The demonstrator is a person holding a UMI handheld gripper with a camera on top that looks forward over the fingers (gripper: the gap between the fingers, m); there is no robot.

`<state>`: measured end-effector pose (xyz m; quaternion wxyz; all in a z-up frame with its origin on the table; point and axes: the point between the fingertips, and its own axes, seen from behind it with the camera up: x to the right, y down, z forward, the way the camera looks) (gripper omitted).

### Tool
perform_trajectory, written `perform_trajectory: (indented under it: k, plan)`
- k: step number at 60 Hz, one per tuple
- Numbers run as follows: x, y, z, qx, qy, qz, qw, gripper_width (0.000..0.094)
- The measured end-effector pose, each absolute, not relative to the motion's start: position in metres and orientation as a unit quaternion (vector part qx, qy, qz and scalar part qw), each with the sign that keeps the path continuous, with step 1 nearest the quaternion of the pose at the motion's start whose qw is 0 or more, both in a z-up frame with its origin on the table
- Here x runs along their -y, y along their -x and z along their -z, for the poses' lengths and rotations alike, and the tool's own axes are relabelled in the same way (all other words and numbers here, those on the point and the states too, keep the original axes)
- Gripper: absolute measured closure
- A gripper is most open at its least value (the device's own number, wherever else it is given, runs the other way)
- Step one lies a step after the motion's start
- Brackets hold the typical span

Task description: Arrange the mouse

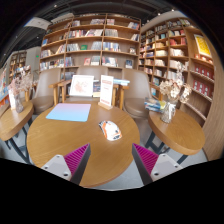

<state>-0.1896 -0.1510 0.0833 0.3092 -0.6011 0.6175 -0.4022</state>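
The claw point(110, 160) is held above the near edge of one round wooden table point(60, 140). Its two fingers are spread wide apart. Each finger carries one magenta pad point(76, 156) on its inner face. Nothing is held between the fingers; only bare tabletop lies in the gap.

One mouse point(110, 130), white in colour, lies on the table just ahead of the claw. It sits roughly on the centre line between the two fingers and is clear of both. Its long axis is turned at an angle to the fingers.

One pale blue mat point(70, 112) lies flat on the table beyond the mouse, ahead of the left finger. The mouse and the mat are apart.

Beyond the mat stand two upright white items: one board point(82, 86) behind the mat and one narrower sign point(106, 92) ahead of the gap between the fingers. What is printed on them cannot be read.

Two further wooden tables are in view, one out to the left point(12, 120) of the claw and one out to the right point(185, 130). Each carries one small vase of dried flowers point(168, 98).

Bookshelves point(95, 45) filled with books cover the far wall well beyond the claw and continue along the right side.
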Motion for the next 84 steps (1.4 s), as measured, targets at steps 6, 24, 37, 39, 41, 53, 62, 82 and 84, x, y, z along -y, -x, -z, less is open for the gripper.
perform_trajectory:
  k: [6, 24, 37, 39, 41, 53, 62, 82, 84]
  plan:
    - [0.154, 0.169, -0.072, -0.618, 0.604, 0.394, 0.315, 0.008]
    - [0.17, 0.106, -0.034, -0.627, 0.613, 0.374, 0.302, 0.0082]
    - [0.179, 0.065, -0.005, -0.64, 0.616, 0.358, 0.288, 0.0081]
    - [0.18, 0.06, -0.002, -0.642, 0.617, 0.356, 0.284, 0.0083]
    - [0.181, 0.054, 0.002, -0.644, 0.617, 0.353, 0.282, 0.008]
    - [0.181, 0.016, 0.013, -0.659, 0.608, 0.334, 0.289, 0.0088]
    - [0.189, -0.008, 0.014, -0.673, 0.597, 0.33, 0.286, 0.009]
    - [0.189, -0.018, 0.015, -0.674, 0.598, 0.337, 0.272, 0.0437]
    - [0.189, -0.018, 0.016, -0.676, 0.599, 0.335, 0.269, 0.0457]
